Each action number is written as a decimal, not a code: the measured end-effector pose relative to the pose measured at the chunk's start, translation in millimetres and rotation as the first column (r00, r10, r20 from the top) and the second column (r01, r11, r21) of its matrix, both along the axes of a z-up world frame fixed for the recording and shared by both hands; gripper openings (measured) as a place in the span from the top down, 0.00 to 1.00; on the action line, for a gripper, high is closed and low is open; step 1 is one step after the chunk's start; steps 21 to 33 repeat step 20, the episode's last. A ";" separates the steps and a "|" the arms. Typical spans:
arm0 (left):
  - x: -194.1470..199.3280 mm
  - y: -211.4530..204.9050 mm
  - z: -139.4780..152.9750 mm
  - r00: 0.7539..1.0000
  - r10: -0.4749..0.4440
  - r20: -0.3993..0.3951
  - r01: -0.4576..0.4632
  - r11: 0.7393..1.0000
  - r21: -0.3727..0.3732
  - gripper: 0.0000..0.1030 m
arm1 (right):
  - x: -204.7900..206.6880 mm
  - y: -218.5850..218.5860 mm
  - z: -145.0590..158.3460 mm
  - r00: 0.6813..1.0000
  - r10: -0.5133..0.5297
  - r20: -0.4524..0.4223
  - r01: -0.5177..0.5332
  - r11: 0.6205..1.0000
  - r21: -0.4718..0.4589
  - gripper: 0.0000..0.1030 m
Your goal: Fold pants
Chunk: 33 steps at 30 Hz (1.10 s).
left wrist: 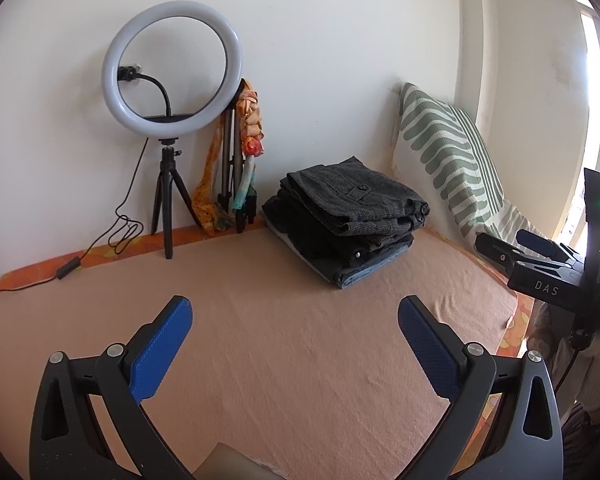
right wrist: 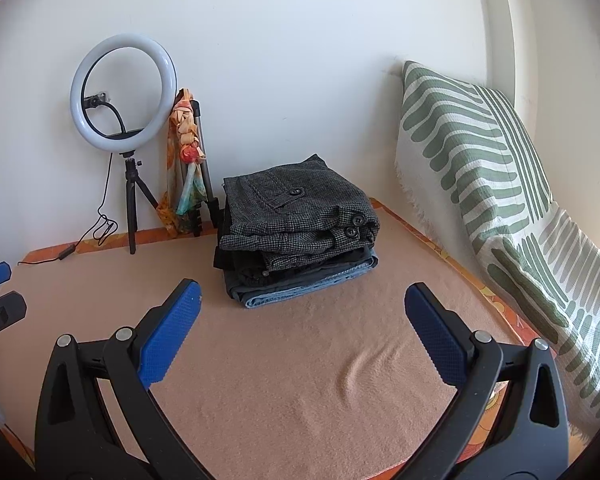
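A stack of folded pants [left wrist: 348, 220] lies at the back of the peach blanket [left wrist: 280, 340], with grey houndstooth pants [right wrist: 300, 212] on top and blue jeans [right wrist: 300, 292] at the bottom. My left gripper [left wrist: 294, 320] is open and empty, held above the blanket in front of the stack. My right gripper [right wrist: 302, 308] is open and empty, just in front of the stack. The right gripper's body also shows at the right edge of the left wrist view [left wrist: 548, 272].
A lit ring light on a small tripod [left wrist: 172, 68] stands at the back left, its cable [left wrist: 116, 232] trailing on the bed. A folded tripod with a coloured scarf [left wrist: 240, 152] leans on the wall. A green-striped pillow [right wrist: 480, 184] lines the right side.
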State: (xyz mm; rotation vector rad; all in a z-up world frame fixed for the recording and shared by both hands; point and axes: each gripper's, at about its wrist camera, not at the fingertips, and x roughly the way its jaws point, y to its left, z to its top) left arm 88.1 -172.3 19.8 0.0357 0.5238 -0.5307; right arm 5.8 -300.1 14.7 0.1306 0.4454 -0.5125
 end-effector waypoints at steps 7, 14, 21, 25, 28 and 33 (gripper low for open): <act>0.8 2.1 -1.1 1.000 0.018 -0.011 -0.018 1.000 0.001 0.01 | -0.5 1.5 0.0 1.000 -0.002 -0.001 0.002 1.000 -0.001 0.00; 1.9 3.7 -0.7 1.000 0.021 -0.014 -0.021 1.000 -0.006 0.01 | 1.7 4.8 -0.4 1.000 0.001 -0.002 -0.001 1.000 0.000 0.00; 0.9 3.6 -0.6 1.000 0.016 -0.017 -0.017 1.000 -0.009 0.01 | 1.7 4.8 -0.4 1.000 0.001 -0.002 -0.001 1.000 0.000 0.00; 0.9 3.6 -0.6 1.000 0.016 -0.017 -0.017 1.000 -0.009 0.01 | 1.7 4.8 -0.4 1.000 0.001 -0.002 -0.001 1.000 0.000 0.00; 0.9 3.6 -0.6 1.000 0.016 -0.017 -0.017 1.000 -0.009 0.01 | 1.7 4.8 -0.4 1.000 0.001 -0.002 -0.001 1.000 0.000 0.00; 0.9 3.6 -0.6 1.000 0.016 -0.017 -0.017 1.000 -0.009 0.01 | 1.7 4.8 -0.4 1.000 0.001 -0.002 -0.001 1.000 0.000 0.00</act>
